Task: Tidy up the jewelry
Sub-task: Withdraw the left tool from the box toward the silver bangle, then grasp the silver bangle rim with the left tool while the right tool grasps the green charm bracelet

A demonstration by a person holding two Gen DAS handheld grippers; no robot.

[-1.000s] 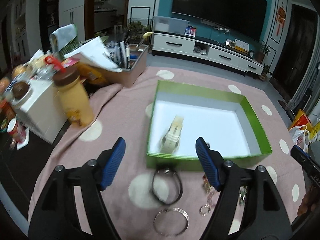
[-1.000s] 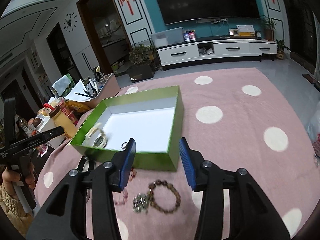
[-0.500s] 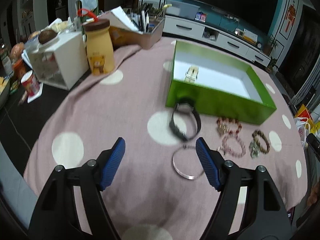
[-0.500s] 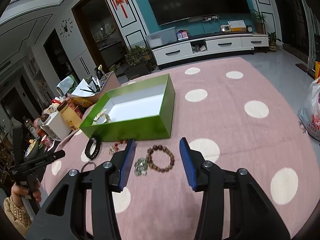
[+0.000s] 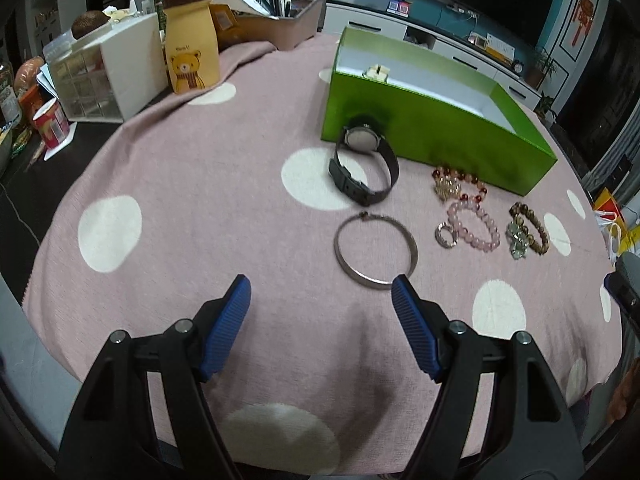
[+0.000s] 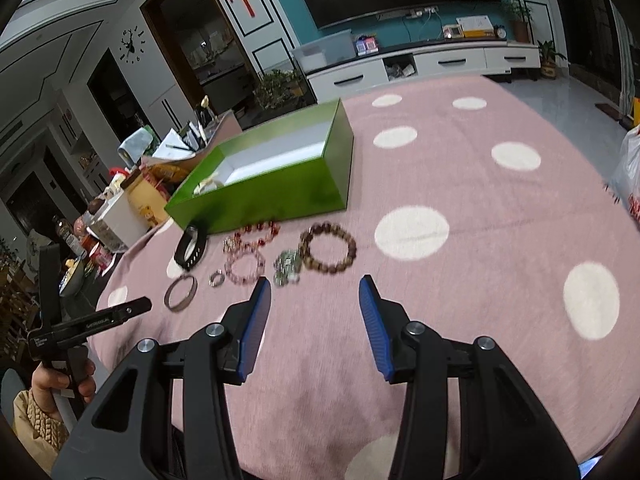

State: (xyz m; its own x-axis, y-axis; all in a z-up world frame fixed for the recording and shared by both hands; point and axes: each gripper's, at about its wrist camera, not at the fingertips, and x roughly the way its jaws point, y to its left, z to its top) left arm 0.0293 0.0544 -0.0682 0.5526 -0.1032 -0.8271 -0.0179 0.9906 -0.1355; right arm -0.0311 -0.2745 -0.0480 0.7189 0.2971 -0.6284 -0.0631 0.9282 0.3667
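A green box (image 5: 424, 120) with a white inside holds a cream watch (image 5: 378, 71); the box also shows in the right wrist view (image 6: 280, 184). In front of it on the pink dotted cloth lie a black watch (image 5: 362, 168), a silver bangle (image 5: 376, 246), a small ring (image 5: 446, 236), a red bead bracelet (image 5: 458, 180), a pink bead bracelet (image 5: 476, 226) and a brown bead bracelet (image 5: 528, 224). My left gripper (image 5: 322, 300) is open and empty, just short of the bangle. My right gripper (image 6: 316, 290) is open and empty, near the brown bracelet (image 6: 330, 252).
A yellow bear bottle (image 5: 192, 46), a white drawer unit (image 5: 108, 76) and a tray of pens and papers (image 5: 276, 12) stand at the table's far left. The left gripper's handle (image 6: 84, 324) shows at the table's left edge. A TV cabinet (image 6: 420, 64) stands behind.
Both grippers have drawn back from the box towards the near table edge. The cream watch stays in the box. Both stay open.
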